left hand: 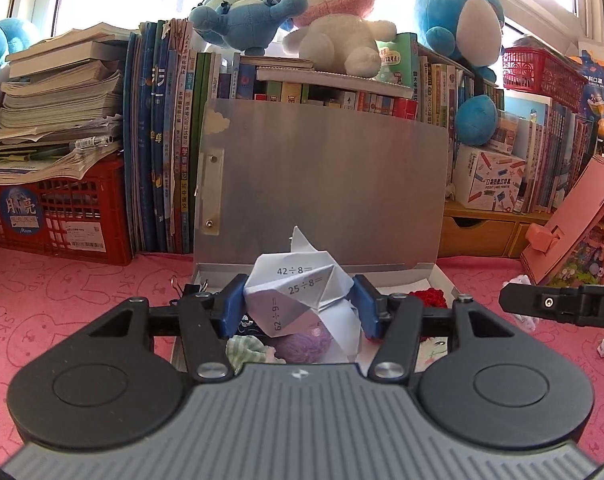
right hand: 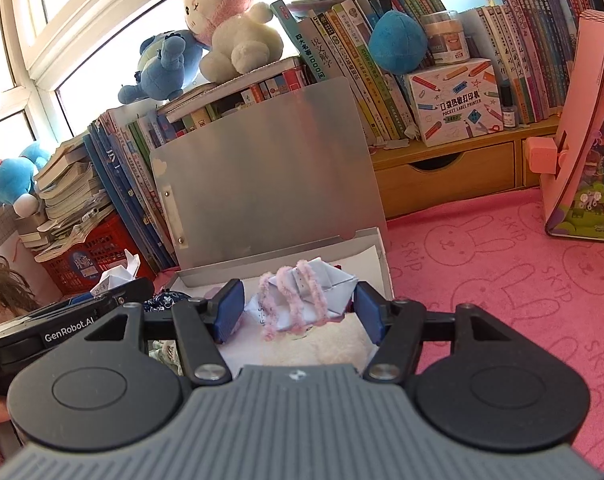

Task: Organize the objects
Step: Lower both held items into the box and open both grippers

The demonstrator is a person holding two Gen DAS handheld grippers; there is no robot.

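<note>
Pink rabbit-print tablecloth (right hand: 501, 264) covers the table; behind it a wall of upright books (left hand: 170, 140) beneath a bright window, with plush toys on top.

Landmark: open grey box (left hand: 441, 276), lid (left hand: 321, 184) standing upright against the books. Left of the box, a red crate (left hand: 54, 216) under stacked paper. Right of the box, a wooden drawer unit (right hand: 441, 176), then a leaning pink board (right hand: 581, 120). On top of the books behind the box, a pink-and-white plush rabbit (left hand: 333, 16).

Left gripper (left hand: 300, 304): over the front of the box, blue pads pressed on both sides of a folded white paper piece (left hand: 298, 296) printed with division sums. Clamped on it. Purple yarn ball (left hand: 302, 344) lies in the box below.

Right gripper (right hand: 298, 308): also over the box, at its right part. Between its pads, a second folded paper shape (right hand: 317, 292) wrapped with pink fuzzy wire (right hand: 298, 300); the right pad touches it, contact on the left pad cannot be made out. Appears gripped.
</note>
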